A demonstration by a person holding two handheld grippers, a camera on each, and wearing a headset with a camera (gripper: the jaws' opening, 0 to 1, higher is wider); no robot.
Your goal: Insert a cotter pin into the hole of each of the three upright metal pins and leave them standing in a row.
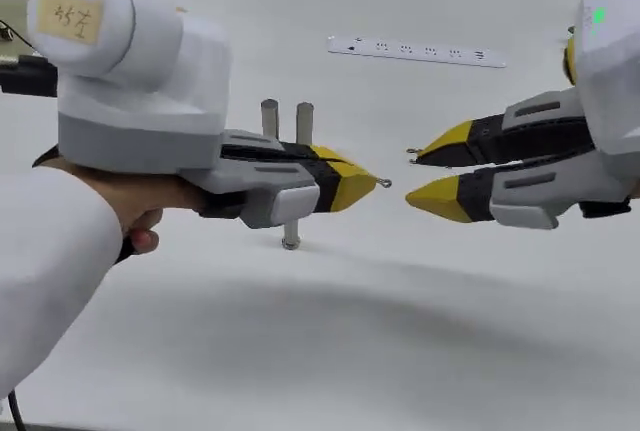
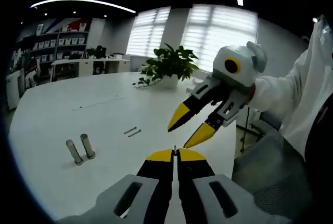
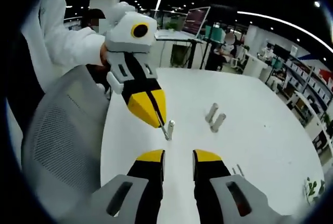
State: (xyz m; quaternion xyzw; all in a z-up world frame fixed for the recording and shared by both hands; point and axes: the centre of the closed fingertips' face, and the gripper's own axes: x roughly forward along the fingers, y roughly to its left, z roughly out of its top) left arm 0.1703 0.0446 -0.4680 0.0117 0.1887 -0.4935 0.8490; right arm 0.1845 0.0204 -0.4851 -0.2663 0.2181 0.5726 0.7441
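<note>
A cotter pin [image 1: 383, 183] pokes from the clamped left claw [image 1: 362, 183], facing the parted right claw [image 1: 412, 177]. One metal pin [image 1: 290, 236] stands under the left claw, two more pins [image 1: 304, 121] behind it. The left gripper view adds loose cotter pins [image 2: 132, 130] on the white table [image 1: 300, 351] and a potted plant [image 2: 166, 65].

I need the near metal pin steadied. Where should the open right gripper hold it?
Probably the lower shaft of the near metal pin, coming in level from the side of the right gripper: it stands upright, and the left gripper holds the cotter pin near its top.
</note>
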